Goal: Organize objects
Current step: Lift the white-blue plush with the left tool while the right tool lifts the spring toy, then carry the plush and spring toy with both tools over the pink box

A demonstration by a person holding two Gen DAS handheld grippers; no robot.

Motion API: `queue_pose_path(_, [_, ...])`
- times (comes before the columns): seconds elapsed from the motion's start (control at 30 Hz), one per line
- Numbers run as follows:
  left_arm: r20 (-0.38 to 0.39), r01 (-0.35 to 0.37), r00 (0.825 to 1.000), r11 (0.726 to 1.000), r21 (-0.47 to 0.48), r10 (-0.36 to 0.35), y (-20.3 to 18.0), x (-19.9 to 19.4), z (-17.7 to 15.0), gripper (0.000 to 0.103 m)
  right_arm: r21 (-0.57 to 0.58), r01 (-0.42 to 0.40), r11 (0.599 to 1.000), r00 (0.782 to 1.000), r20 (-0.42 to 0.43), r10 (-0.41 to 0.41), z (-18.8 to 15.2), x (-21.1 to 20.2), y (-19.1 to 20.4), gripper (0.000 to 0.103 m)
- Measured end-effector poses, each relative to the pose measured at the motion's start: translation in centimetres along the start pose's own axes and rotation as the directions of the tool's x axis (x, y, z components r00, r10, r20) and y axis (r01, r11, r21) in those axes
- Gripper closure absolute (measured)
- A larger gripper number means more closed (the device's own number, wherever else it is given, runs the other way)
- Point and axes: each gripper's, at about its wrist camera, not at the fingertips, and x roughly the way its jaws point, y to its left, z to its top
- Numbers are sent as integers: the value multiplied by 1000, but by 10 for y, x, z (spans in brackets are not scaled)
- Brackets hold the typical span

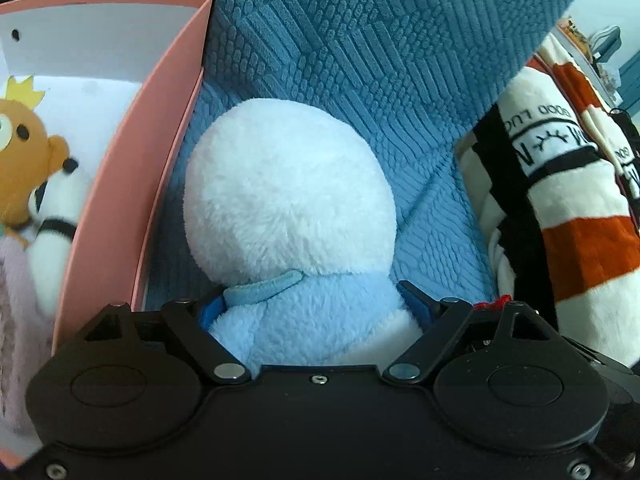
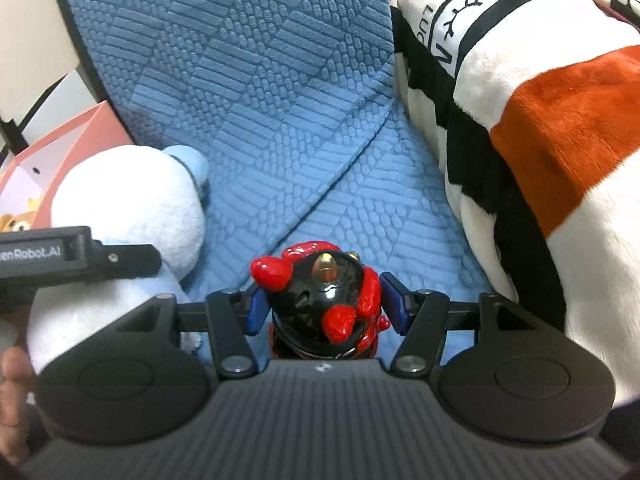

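A fluffy plush toy [image 1: 288, 184] with a white head and a pale blue body fills the middle of the left wrist view. My left gripper [image 1: 314, 304] is shut on its body, the blue pads [image 1: 210, 314] pressed into the fur on both sides. In the right wrist view the same plush [image 2: 128, 208] shows at the left, with the left gripper's black body [image 2: 80, 256] in front of it. My right gripper [image 2: 326, 300] is shut on a glossy black and red toy figure [image 2: 320, 292] with a gold tip on top.
A pink box [image 1: 132, 184] with white inner walls stands left of the plush and holds a brown bear toy [image 1: 24, 152] and a white soft toy [image 1: 52, 232]. Blue textured sofa fabric [image 2: 260, 100] lies underneath. A striped white, black and orange blanket [image 2: 520, 120] is piled at the right.
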Motion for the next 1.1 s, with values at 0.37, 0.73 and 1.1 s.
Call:
queue_pose_path(0.37, [-14, 26, 1000, 999, -37, -27, 0, -51, -44, 20, -2, -42, 999, 999, -19, 41, -22, -55, 26, 42])
queue_pose_path(0.73, [24, 23, 999, 999, -28, -23, -3, -112, -44, 20, 0, -88, 996, 996, -3, 88, -31, -97, 38, 42])
queue_pose_path(1.1, [59, 17, 998, 1000, -17, -16, -9, -153, -25, 20, -17, -126, 992, 992, 8, 126, -17, -122, 43, 42])
